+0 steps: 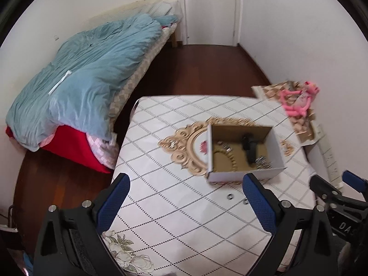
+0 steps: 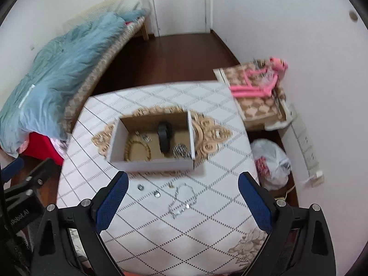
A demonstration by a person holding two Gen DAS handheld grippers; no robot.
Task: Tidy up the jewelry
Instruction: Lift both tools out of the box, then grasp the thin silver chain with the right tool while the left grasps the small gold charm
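Above table, left gripper & right gripper, jaws wide, empty.

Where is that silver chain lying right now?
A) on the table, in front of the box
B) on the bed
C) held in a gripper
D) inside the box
A: the silver chain lies loose on the table, on the near side of the box, between the open fingers of the right gripper, which holds nothing.

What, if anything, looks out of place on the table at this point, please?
A silver chain and two small rings lie loose on the tablecloth, outside the cardboard box holding the other jewelry. Both grippers are open and empty.
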